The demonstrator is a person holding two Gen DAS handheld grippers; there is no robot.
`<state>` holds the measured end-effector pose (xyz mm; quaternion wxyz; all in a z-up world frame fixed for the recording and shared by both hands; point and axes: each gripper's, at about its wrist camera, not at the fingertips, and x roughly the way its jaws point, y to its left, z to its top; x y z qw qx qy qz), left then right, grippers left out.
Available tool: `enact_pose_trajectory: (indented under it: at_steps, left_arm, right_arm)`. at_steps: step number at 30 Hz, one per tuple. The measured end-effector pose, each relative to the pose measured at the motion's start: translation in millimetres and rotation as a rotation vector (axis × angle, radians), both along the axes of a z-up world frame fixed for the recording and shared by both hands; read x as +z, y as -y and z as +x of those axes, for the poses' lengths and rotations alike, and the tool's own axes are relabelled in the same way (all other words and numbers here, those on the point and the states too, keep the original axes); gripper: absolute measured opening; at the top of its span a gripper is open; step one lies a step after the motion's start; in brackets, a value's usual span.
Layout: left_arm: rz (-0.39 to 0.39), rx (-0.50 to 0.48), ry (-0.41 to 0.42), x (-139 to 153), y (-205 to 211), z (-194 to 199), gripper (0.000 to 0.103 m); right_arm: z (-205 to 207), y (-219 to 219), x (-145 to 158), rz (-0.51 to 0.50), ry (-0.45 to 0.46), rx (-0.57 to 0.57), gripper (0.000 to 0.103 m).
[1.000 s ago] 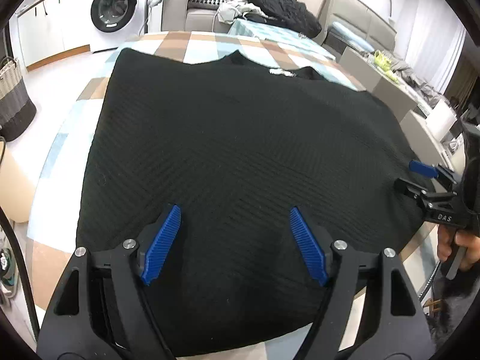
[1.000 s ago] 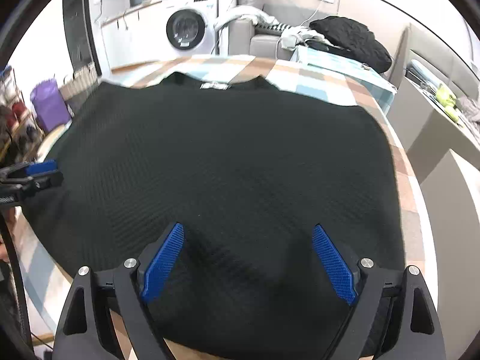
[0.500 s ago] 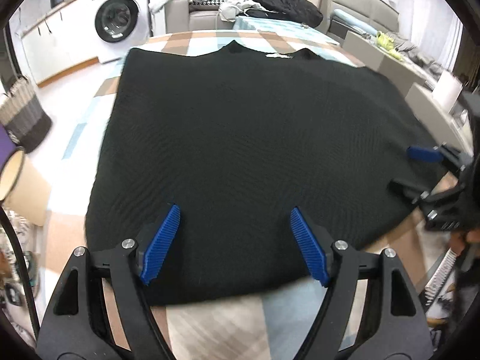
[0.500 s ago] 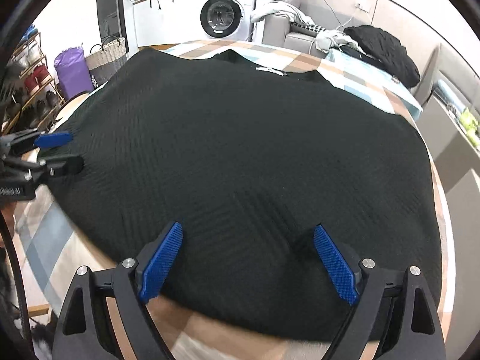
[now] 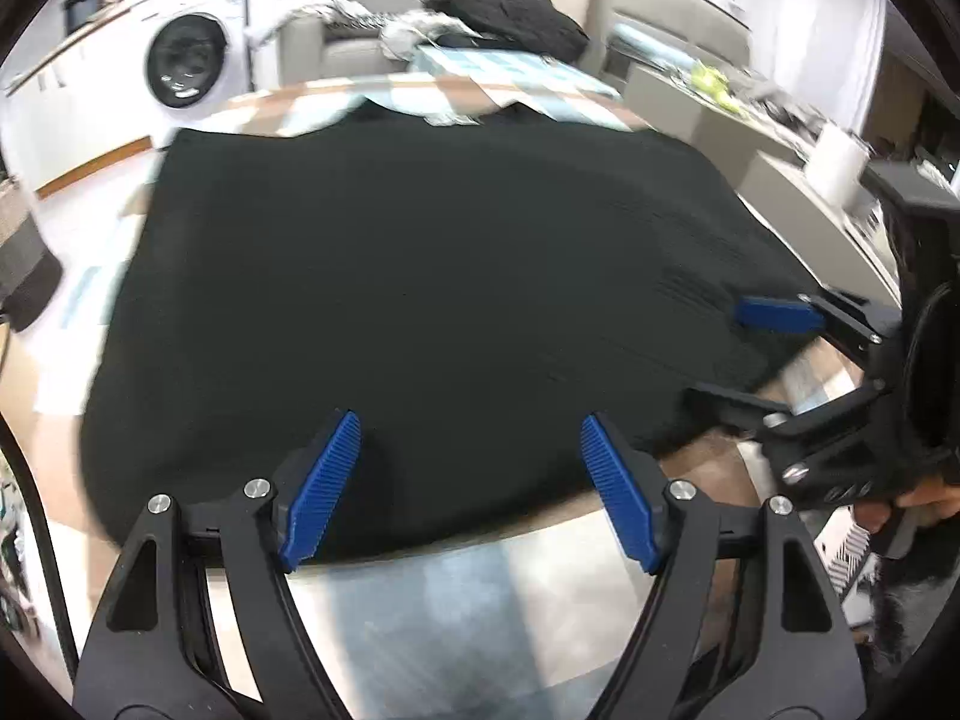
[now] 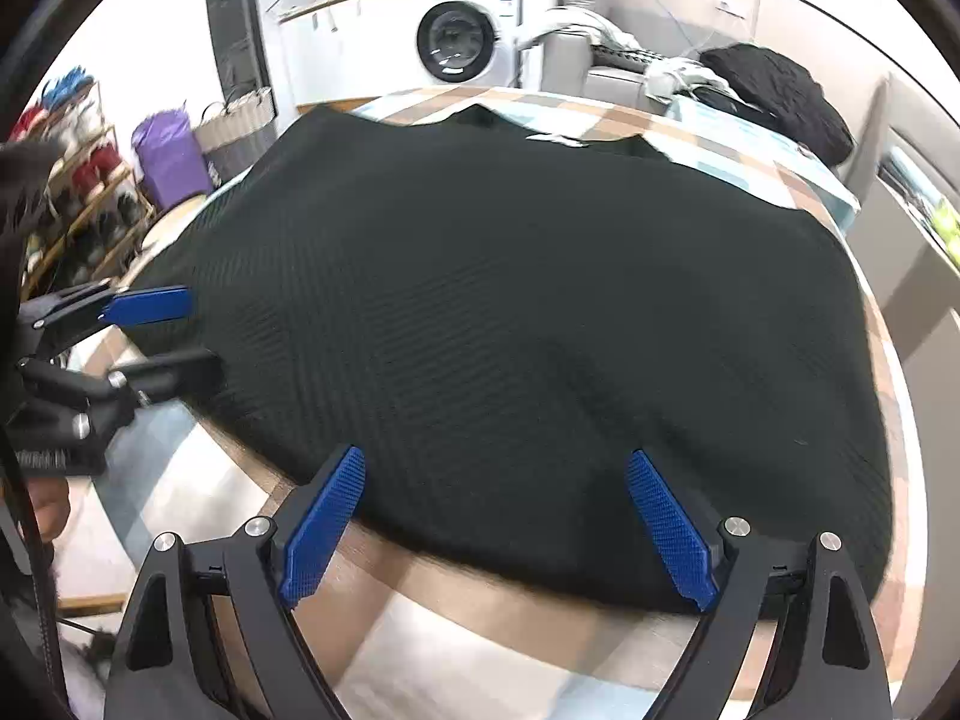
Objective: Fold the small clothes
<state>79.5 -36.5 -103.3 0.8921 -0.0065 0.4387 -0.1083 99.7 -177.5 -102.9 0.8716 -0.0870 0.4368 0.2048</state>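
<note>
One black knit garment (image 5: 420,276) lies spread flat on the bench (image 5: 456,594), which carries a checked cloth in brown, blue and white; the garment's neckline points away from the cameras and its near hem lies just inside the bench's near edge. There are two hand-held grippers, each with two blue ribbed pads.

The left hand-held gripper (image 5: 471,480) has its jaws standing apart, with nothing between the pads; they hover over the near hem. The right hand-held gripper (image 6: 498,516) is likewise wide apart and empty, poised over the hem at its own side. Each camera also catches the other tool from the side: the right one enters the left wrist view at the right edge, and the left one enters the right wrist view at the left edge, both with fingers spread near the garment's side edges.

One washing machine (image 6: 459,42) stands beyond the bench, and one sofa holds a dark heap of clothing (image 6: 774,96); both views show these. Only the right wrist view shows a purple bag (image 6: 168,156), a woven basket (image 6: 240,126) and a shoe rack (image 6: 72,198) at the left. Only the left wrist view shows a white roll (image 5: 840,165) at the right and a person's fingers (image 5: 918,498) on the right tool's handle. The left wrist view is blurred.
</note>
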Motion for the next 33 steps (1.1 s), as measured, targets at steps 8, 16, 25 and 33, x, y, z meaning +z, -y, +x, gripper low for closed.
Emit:
enact_pose_trajectory:
  at_steps: [8,16,25,33]
  left_arm:
    - [0.067,-0.019,-0.002,-5.2,0.0,-18.4,0.074]
    - [0.028,0.135,0.028,11.1,-57.2,21.3,0.074]
    - [0.029,0.149,-0.01,0.1,-72.0,39.8,0.074]
    - [-0.131,0.305,-0.002,8.8,-99.5,-35.0,0.074]
  right_arm:
    - [1.7,36.2,-4.6,-0.025,-0.021,-0.045,0.091]
    - [33.9,68.7,16.8,0.025,0.013,-0.183,0.091]
    - [79.5,42.7,0.4,-0.009,-0.018,-0.128,0.091]
    - [40.3,50.0,24.2,0.077,0.011,-0.193,0.091]
